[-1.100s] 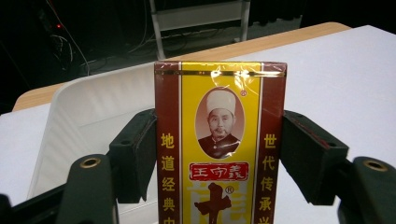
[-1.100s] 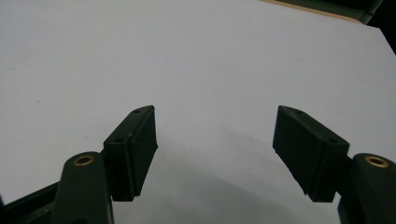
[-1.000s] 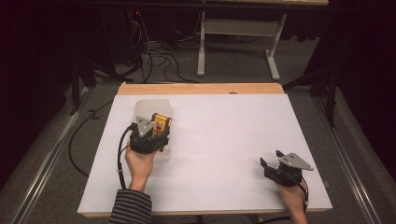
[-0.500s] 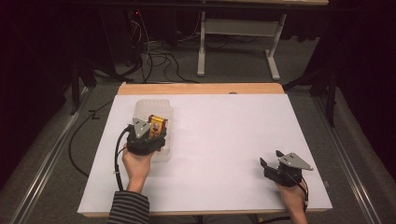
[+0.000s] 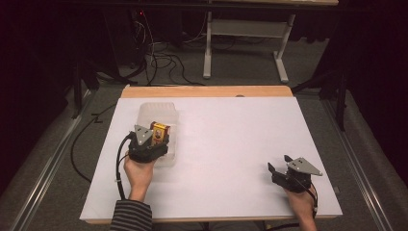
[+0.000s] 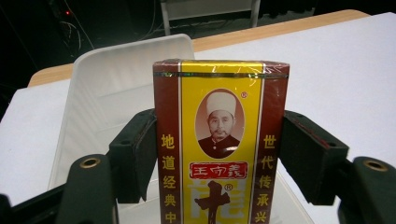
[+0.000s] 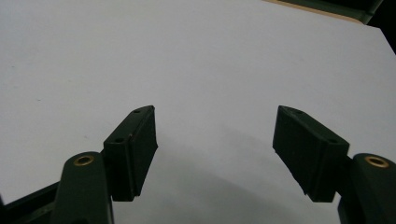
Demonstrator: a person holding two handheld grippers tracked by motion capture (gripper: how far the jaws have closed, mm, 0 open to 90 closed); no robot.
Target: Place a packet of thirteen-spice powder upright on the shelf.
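White tabletop (image 5: 231, 144), dark room behind: a box being placed in a tray.

The red-and-yellow box (image 6: 219, 140) stands upright between the left gripper's (image 5: 153, 139) jaws, which press its sides, over the clear plastic tray (image 6: 112, 79); whether it touches the floor is unclear. Probably lowering and release come next. The right gripper (image 7: 217, 149) idles, jaws wide and empty.

The box (image 6: 220, 140) reads 王守義 on a red band, 十 below, 地道经典 down its left edge, 世代传承 down its right.
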